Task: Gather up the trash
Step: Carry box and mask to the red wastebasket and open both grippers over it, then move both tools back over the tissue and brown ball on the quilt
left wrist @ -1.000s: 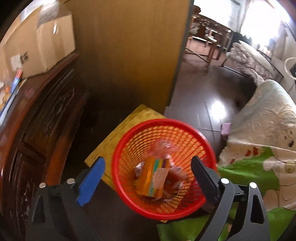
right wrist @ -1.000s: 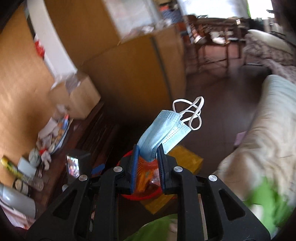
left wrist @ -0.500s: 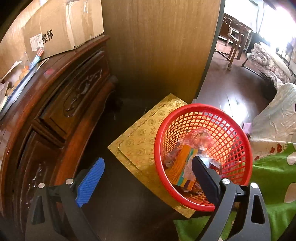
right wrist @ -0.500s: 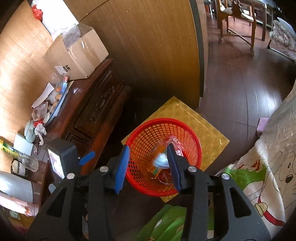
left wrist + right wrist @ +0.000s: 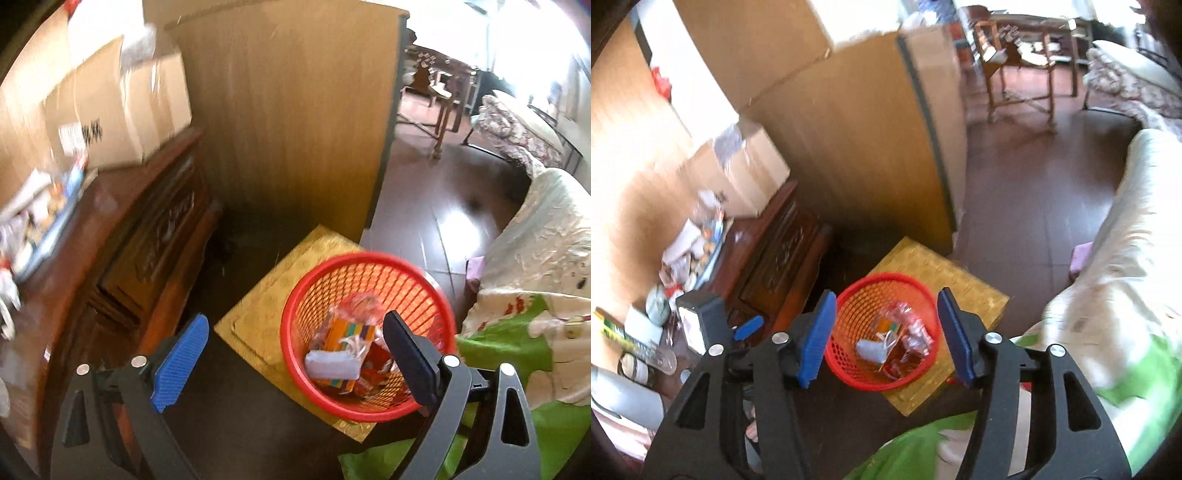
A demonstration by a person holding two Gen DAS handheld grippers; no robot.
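A red mesh waste basket [image 5: 373, 269] stands on a gold patterned board [image 5: 258, 306] on the floor; it also shows in the right wrist view [image 5: 849, 365]. Inside it lie a light blue face mask [image 5: 332, 363], also seen in the right wrist view [image 5: 870, 349], an orange box [image 5: 347, 332] and clear wrappers. My left gripper [image 5: 291, 363] is open and empty above the basket's left side. My right gripper [image 5: 886, 338] is open and empty, high above the basket.
A dark carved wooden cabinet [image 5: 122, 258] with a cardboard box [image 5: 122, 110] and clutter on top stands to the left. A tall wooden panel [image 5: 295, 129] rises behind the basket. A bed with a green and white cover [image 5: 535, 288] lies to the right.
My right gripper opened and let go of the blue face mask, which fell into the red basket. Then it rose and opened wider. My left gripper drifted over the basket.
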